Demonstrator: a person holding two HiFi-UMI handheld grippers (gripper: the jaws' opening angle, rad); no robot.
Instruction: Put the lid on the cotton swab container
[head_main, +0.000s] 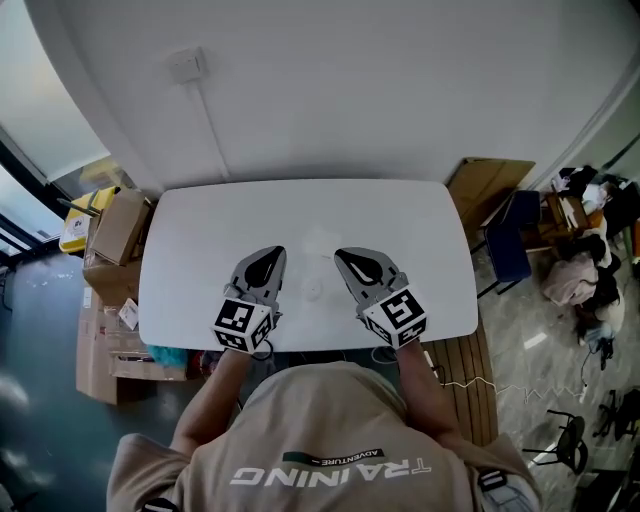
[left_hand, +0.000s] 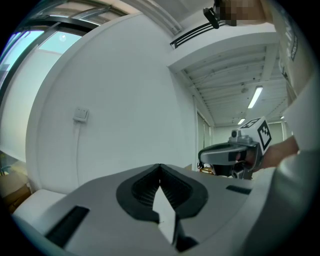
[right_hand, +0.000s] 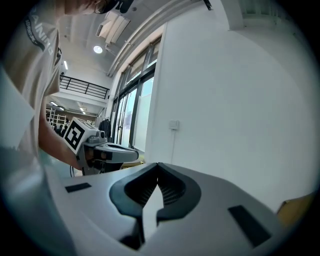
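cotton swab container (head_main: 322, 243) (pale and hard to make out) sits mid-bench (head_main: 200, 230), what looks like its lid (head_main: 313, 290) just nearer the person, likely so either side can reach. left hand-held gripper (head_main: 270, 254) and right hand-held gripper (head_main: 350, 256) flank them, tips angled inward, jaws pressed together on nothing.

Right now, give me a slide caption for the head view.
Left gripper and right gripper, both shut, held over a white table by a wall.

A white table (head_main: 200, 240) is standing against a white wall (head_main: 350, 90); cardboard boxes (head_main: 118, 228) are sitting at its left, a blue chair (head_main: 508, 250) at its right.
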